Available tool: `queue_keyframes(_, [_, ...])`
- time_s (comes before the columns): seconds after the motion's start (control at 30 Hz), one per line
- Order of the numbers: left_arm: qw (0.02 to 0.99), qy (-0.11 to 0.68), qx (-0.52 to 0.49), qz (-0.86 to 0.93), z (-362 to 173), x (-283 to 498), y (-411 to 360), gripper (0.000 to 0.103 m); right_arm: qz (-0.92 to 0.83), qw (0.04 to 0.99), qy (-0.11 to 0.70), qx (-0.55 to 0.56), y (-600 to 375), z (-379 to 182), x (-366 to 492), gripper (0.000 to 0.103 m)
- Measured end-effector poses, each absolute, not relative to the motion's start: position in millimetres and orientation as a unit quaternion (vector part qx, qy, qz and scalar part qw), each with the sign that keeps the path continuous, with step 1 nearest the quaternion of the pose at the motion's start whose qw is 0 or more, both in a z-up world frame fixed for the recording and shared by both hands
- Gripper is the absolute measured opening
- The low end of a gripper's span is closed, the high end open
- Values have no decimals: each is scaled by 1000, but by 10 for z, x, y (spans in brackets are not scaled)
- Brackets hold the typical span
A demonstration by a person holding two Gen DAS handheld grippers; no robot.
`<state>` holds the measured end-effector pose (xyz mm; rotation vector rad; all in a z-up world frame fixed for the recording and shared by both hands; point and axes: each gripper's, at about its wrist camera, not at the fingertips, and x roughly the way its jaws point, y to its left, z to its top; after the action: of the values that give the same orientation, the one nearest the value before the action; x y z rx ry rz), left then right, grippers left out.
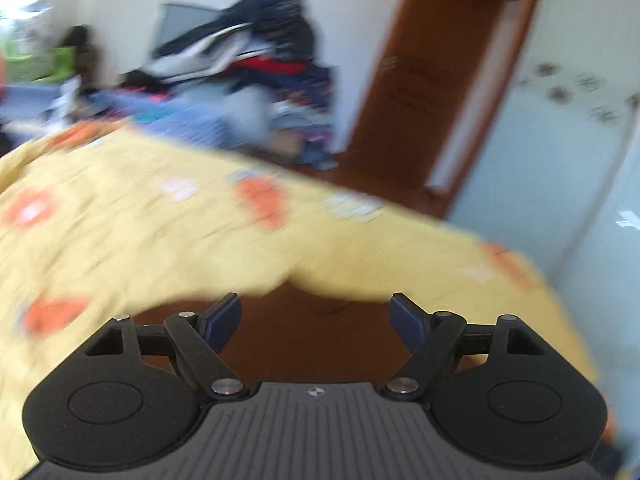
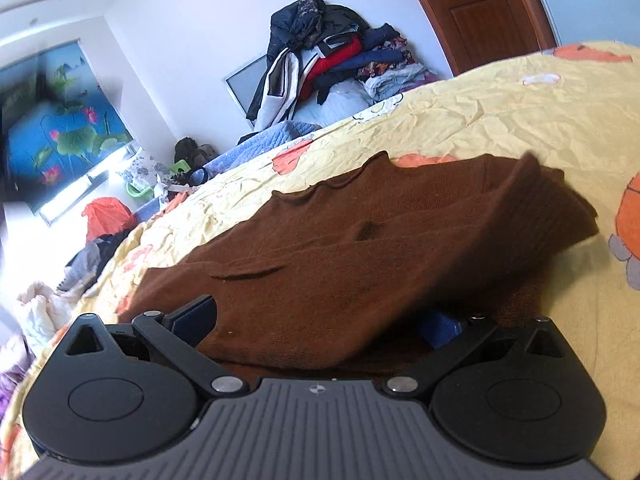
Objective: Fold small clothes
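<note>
A small brown knit garment (image 2: 360, 240) lies spread on the yellow patterned bedsheet (image 2: 500, 120), its frilled edge toward the far side. My right gripper (image 2: 320, 324) is open, its jaws wide apart, with the near edge of the garment lying between and over the fingers; the right finger is partly hidden under the cloth. My left gripper (image 1: 316, 320) is open and empty, held over a brown patch (image 1: 316, 344) at the near edge of the blurred yellow sheet (image 1: 160, 232).
A tall pile of jackets and clothes (image 2: 332, 56) stands against the far wall, also in the left wrist view (image 1: 248, 60). A wooden door (image 2: 480, 4) is at the right. More clothes (image 2: 100, 232) lie beside the bed at the left.
</note>
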<state>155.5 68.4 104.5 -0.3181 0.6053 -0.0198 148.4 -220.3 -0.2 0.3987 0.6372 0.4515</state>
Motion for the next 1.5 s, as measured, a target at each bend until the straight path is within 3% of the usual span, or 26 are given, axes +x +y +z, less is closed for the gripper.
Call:
queue_keyframes(0.17, [915,347,-199,52,293,1142,1083,81,195,869,319,324,-2727,64,1515,103])
queue_keyframes(0.3, [920,335,-193,57,108,924,1178,81,124,853,305,406,-3212,30,1520,97])
queue_keyframes(0.33, [924,331,-182,53,88,917,1174,81,106,850,305,416,-3285,13,1526,92])
queue_keyframes(0.4, [933,323,-151,49,96,880,1093,81,94,850,316,410,-3332,-3,1576,62])
queue_keyframes(0.57, [944,315,-85,47,1,906,898,81,42,856,332,393,-3302,-72,1623,21])
queue_keyframes(0.77, [943,312,-107,38,-7,897,951,84,40,883,318,341,-2951,186,1686,21])
queue_keyframes(0.83, [943,312,-106,38,-5,890,951,84,113,875,333,333,-2611,290,1777,37])
queue_keyframes(0.9, [943,312,-106,38,1,878,961,84,170,852,336,363,-2427,321,1835,82])
queue_keyframes(0.97, [944,310,-108,41,8,835,993,84,125,878,316,336,-2392,403,1805,91])
queue_keyframes(1.07, [943,306,-126,37,-12,792,1064,84,97,902,292,302,-2528,470,1693,91])
queue_keyframes(1.33, [943,311,-108,48,-26,841,979,88,118,885,324,312,-2772,328,1572,91])
queue_keyframes(1.4, [943,309,-113,46,-28,830,996,88,120,895,339,263,-2635,331,1555,88])
queue_keyframes(1.5, [943,309,-113,46,-28,827,996,88,138,936,316,71,-2201,386,1413,88])
